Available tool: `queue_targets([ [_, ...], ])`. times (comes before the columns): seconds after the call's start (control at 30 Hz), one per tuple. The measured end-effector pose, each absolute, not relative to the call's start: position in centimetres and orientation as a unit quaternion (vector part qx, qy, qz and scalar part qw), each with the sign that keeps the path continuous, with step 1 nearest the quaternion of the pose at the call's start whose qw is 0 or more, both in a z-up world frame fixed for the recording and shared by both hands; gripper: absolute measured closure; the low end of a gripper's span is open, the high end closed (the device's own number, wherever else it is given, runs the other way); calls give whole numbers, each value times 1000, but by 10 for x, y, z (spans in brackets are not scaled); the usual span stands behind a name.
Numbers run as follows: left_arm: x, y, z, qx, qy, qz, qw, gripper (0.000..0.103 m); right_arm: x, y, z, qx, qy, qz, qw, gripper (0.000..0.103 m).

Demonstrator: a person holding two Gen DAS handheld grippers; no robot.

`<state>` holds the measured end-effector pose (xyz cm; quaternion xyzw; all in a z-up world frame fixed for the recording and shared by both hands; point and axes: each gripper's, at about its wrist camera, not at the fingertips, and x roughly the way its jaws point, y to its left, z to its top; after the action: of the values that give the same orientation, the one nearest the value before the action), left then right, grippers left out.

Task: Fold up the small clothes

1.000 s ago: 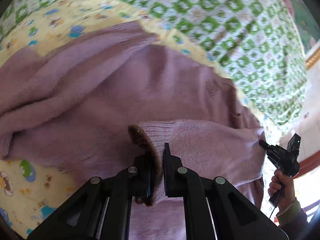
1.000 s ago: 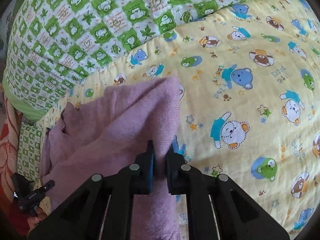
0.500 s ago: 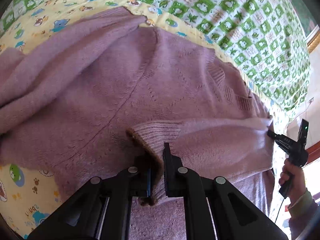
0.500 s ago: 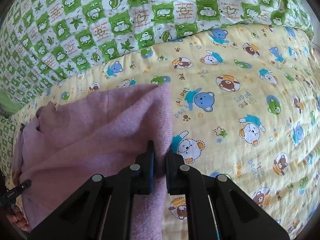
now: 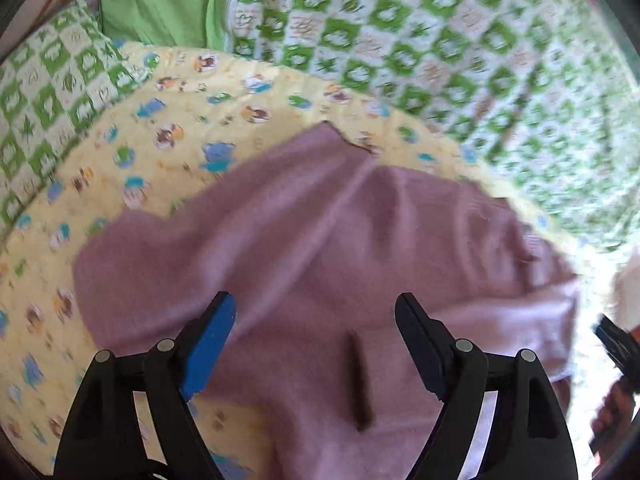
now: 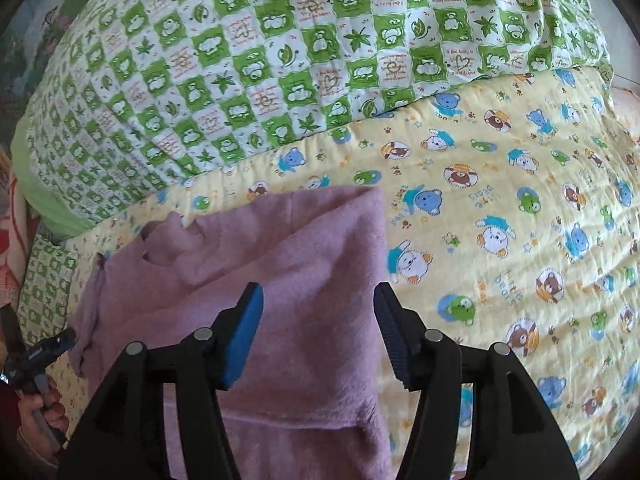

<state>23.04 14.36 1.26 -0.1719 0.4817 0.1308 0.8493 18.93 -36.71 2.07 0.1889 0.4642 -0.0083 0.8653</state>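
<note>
Bed surface: yellow bear-print quilt (image 6: pixel 500 216) with a green checked quilt (image 6: pixel 280 48) behind it. The purple sweater (image 5: pixel 320 240) lies on the yellow quilt, partly folded, one layer doubled over the body; a dark cuff edge (image 5: pixel 360 384) shows near the front. Left gripper (image 5: pixel 316 312) is spread wide, above the sweater, pinching nothing. Right gripper (image 6: pixel 318 300) is also spread, over the sweater's right edge, holding nothing. Judgement: one fold looks laid down; the outline is still uneven, so further folds and smoothing likely remain. No containers visible.
</note>
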Motion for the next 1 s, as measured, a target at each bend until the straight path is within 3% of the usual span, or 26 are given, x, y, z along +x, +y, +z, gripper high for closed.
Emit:
queue_targets([
  [0.2,271,149,-20,-93,523,193,825,21,163,-344,7,233,483,17,844,44],
  [0.23,273,151,-24,-88,527,198,821,25,160,-341,4,238,487,21,840,44],
  [0.3,279,157,-32,-90,534,195,818,55,153,-338,1,239,494,25,835,44],
  [0.33,280,160,-34,-102,538,186,816,81,149,-337,1,239,497,27,834,44],
  [0.43,273,163,-21,-137,520,161,828,98,141,-339,1,242,498,25,832,44],
  [0.57,261,130,25,-160,471,90,863,101,132,-346,4,247,490,17,836,44],
  [0.73,258,36,79,-181,405,-82,892,102,129,-352,13,255,478,13,840,44],
  [0.9,266,-63,72,-123,418,-155,886,100,127,-354,17,259,472,10,843,44],
  [1.0,263,-64,54,-102,446,-114,882,92,126,-356,16,272,472,11,839,44],
])
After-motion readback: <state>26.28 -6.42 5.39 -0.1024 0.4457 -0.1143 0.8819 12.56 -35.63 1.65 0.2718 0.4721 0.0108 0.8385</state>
